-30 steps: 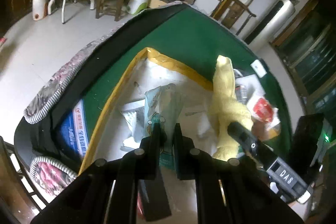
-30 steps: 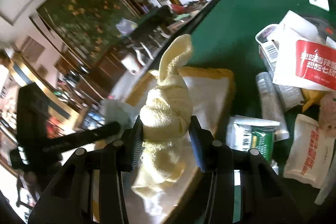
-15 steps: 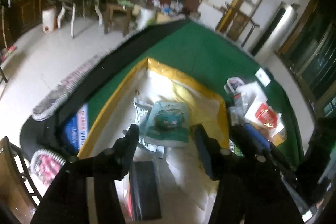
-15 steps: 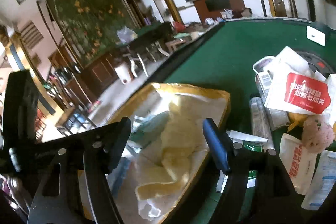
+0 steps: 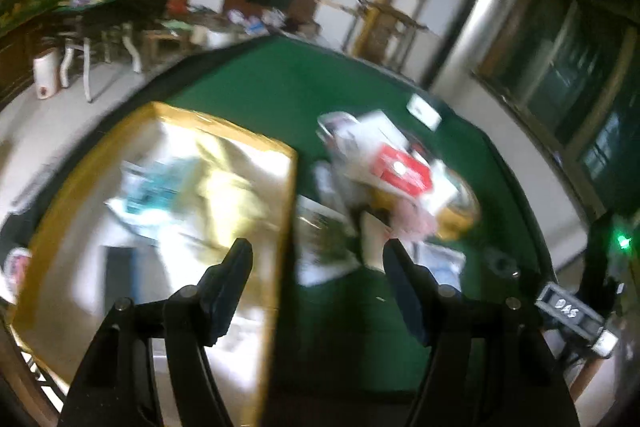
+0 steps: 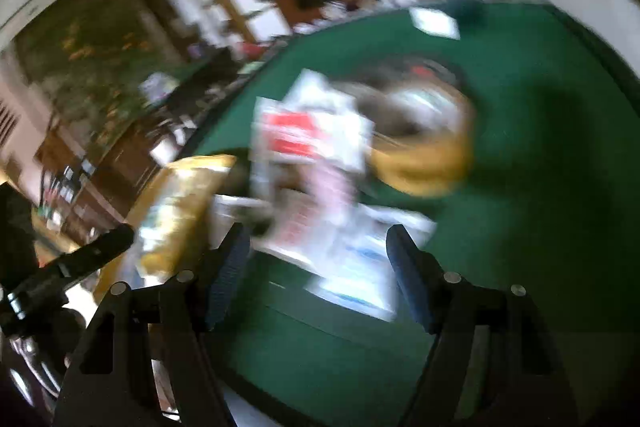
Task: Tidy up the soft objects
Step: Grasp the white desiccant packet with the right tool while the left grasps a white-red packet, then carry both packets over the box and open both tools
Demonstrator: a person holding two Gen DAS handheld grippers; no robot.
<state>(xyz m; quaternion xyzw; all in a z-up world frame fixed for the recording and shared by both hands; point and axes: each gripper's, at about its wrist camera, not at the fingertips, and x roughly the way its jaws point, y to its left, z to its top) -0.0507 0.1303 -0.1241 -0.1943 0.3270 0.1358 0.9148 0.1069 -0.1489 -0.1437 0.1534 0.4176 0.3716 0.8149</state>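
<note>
A yellow-rimmed box (image 5: pixel 224 127) with a white lining sits on the green table (image 5: pixel 260 79). In it lie a yellow towel (image 5: pixel 224 187) and a teal packet (image 5: pixel 148 191). My left gripper (image 5: pixel 318 259) hangs over the box's right edge, its jaws opening with nothing between them. Right of the box is a blurred pile: a red-and-white packet (image 5: pixel 404 171), a pink soft thing (image 5: pixel 412 223). My right gripper (image 6: pixel 318 247) stands wide open and empty before the same pile, with the red-and-white packet (image 6: pixel 304 135), the pink thing (image 6: pixel 332 187) and a white-and-blue packet (image 6: pixel 360 267).
A yellow round container (image 6: pixel 424 163) sits at the pile's far right. A small white card (image 5: pixel 424 109) lies farther back on the felt. The box (image 6: pixel 180 195) and the left gripper's body (image 6: pixel 80 259) show at left in the right wrist view. Chairs and tables stand beyond.
The left gripper let go of the teal packet and the right let go of the yellow towel, both into the box. Both grippers opened and swung right toward the pile.
</note>
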